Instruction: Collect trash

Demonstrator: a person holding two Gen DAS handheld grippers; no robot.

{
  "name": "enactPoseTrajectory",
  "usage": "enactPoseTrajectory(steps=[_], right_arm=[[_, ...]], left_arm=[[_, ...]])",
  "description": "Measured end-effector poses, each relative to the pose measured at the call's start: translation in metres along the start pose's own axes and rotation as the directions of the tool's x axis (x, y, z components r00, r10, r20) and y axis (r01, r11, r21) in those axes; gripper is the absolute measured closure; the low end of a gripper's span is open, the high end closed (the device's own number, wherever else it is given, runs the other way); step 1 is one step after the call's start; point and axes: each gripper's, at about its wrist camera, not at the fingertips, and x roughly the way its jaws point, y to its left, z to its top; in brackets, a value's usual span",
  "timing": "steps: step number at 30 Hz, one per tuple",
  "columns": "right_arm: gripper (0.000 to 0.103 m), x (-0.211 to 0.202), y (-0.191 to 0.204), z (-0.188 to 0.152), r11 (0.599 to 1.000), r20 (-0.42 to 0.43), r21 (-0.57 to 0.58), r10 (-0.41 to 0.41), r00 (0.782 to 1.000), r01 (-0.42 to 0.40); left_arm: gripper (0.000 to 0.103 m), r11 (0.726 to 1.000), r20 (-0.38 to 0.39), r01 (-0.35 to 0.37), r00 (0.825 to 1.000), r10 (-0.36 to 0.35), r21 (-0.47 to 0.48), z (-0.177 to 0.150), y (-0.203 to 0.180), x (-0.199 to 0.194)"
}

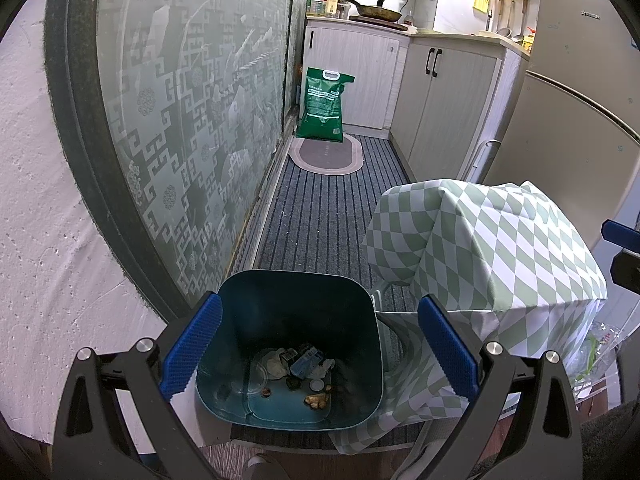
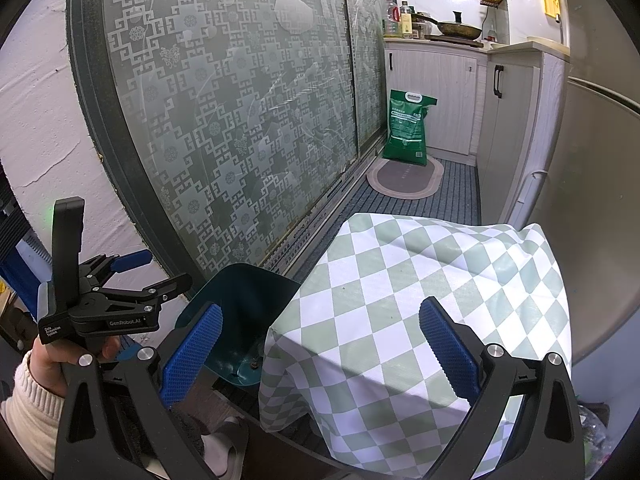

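Both grippers, left [image 1: 319,350] and right [image 2: 320,350], gape with nothing held, left poised over the teal bin [image 1: 290,360] holding scraps, probably just after dropping trash.

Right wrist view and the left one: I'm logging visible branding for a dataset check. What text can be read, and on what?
"GenRobot.AI": on the body of the left gripper.
"Data Acquisition System": small print on the same gripper's side, only just legible.
Green sack by the cabinets: white print, too small to read.
Blue carton in the teal trash bin: print blurred.
Bottle labels on the counter: unreadable.
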Motion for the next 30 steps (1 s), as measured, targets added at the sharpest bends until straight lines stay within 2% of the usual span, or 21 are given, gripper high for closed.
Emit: enactPoseTrajectory(steps=[30], right_arm=[[0.003, 0.0011, 0.0007, -0.0021, 1.0, -0.003, 0.0, 0.004, 1.0, -0.004]], left_arm=[[0.003, 1.0, -0.003, 0.002, 1.0, -0.002, -0.001, 0.0003, 0.0004, -0.0001]])
